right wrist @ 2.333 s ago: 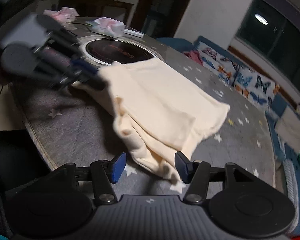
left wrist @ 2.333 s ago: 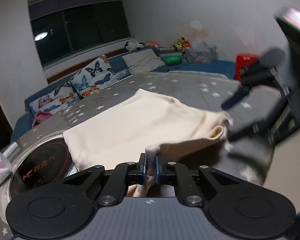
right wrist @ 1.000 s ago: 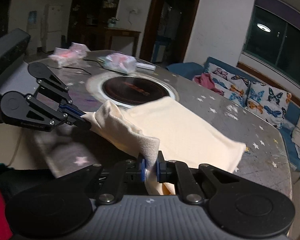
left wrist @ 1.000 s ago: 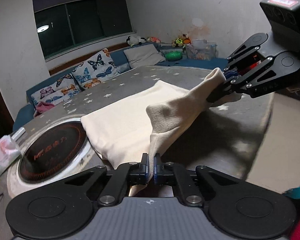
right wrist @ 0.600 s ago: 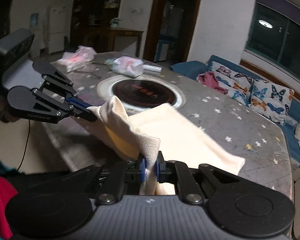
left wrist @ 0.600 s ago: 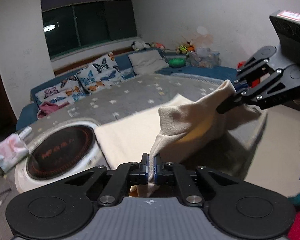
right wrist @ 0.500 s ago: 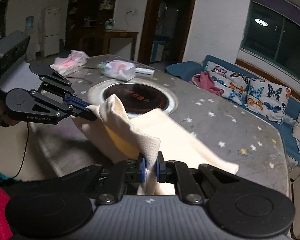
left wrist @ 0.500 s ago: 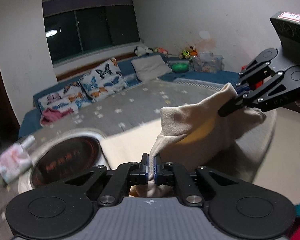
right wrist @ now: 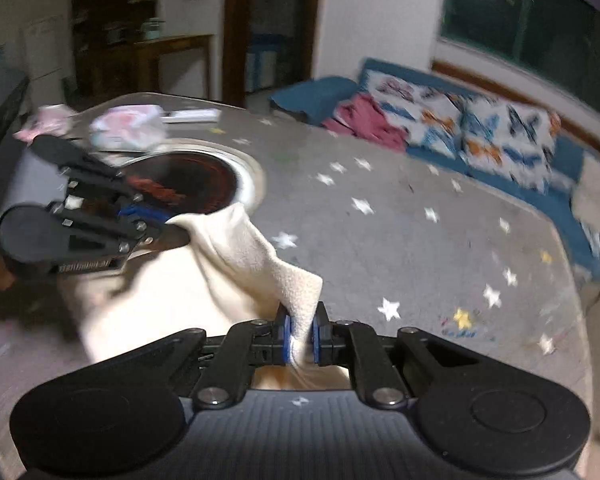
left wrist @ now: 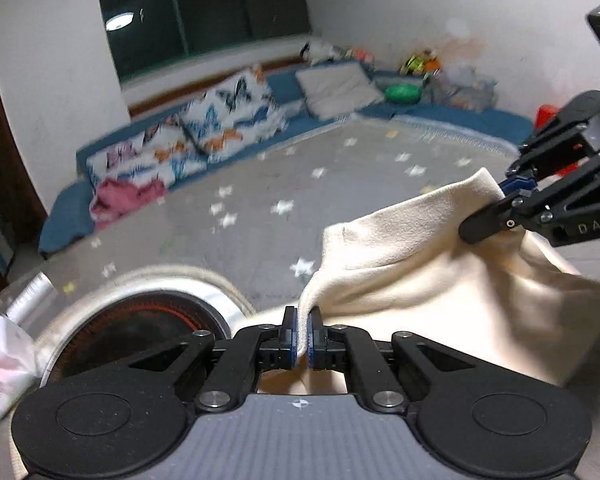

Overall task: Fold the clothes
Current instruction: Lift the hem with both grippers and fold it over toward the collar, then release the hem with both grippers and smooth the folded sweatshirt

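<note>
A cream garment hangs doubled over above the grey star-patterned table. My left gripper is shut on one corner of it, the cloth pinched between the blue pads. My right gripper is shut on the other corner of the cream garment. Each view shows the other gripper as well: the right gripper at the right edge, the left gripper at the left. The top edge of the cloth stretches between them, and the lower part sags to the table.
A round induction hob is set into the table by the left gripper. Tissue packs lie beyond the hob. A blue sofa with butterfly cushions and a pink cloth runs behind the table.
Both grippers have carried the held edge forward across the table, away from the near edge and toward the sofa. The flat cloth ahead is now covered or out of view. Both views are motion-blurred.
</note>
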`<state>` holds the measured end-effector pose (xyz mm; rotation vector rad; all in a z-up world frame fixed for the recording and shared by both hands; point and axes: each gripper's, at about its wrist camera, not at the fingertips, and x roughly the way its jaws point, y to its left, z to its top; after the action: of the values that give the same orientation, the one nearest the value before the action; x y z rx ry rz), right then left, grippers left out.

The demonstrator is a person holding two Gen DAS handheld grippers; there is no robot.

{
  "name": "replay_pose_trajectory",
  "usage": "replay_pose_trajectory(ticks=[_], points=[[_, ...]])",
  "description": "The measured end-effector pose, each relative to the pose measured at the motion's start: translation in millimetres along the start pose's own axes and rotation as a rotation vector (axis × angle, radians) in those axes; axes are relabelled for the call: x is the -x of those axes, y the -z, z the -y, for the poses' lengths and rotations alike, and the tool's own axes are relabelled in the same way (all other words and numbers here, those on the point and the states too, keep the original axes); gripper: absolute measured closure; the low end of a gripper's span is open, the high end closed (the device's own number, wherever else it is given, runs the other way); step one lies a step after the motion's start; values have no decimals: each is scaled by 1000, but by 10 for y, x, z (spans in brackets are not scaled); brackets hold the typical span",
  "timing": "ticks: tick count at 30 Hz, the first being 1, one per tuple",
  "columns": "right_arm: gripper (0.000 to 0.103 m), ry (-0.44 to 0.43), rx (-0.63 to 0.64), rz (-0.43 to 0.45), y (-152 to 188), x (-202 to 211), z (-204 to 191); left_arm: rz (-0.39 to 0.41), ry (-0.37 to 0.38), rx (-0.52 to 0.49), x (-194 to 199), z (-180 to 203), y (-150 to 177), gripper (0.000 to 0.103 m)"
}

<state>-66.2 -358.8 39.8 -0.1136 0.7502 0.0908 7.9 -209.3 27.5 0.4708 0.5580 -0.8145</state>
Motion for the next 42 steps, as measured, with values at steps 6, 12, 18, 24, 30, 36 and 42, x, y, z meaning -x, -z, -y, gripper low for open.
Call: replay_pose_trajectory(ticks=[6,12,18,24,30,36,42], points=[[79,57,-152,10,166,-325,207,-22,-20,69,-197,-119,8,84],[75,165,-254,126,258,62,340,31,-46,116,-14,-163,-91,80],[82,116,-222,111,412,217,179,45,61,69,35,60,-127,81],[89,76,-267,76,485,-3,108,5,90,41,-184,216,-143,81],[90,105,-255,42,543,-154,127,17,107,61,-224,191,-75,80],[90,125,-153,51,570,-166,28,27,124,104,-176,100,34,79],[89,134,-53,45,611,-116,-90,13,139,156,-97,87,96,79]])
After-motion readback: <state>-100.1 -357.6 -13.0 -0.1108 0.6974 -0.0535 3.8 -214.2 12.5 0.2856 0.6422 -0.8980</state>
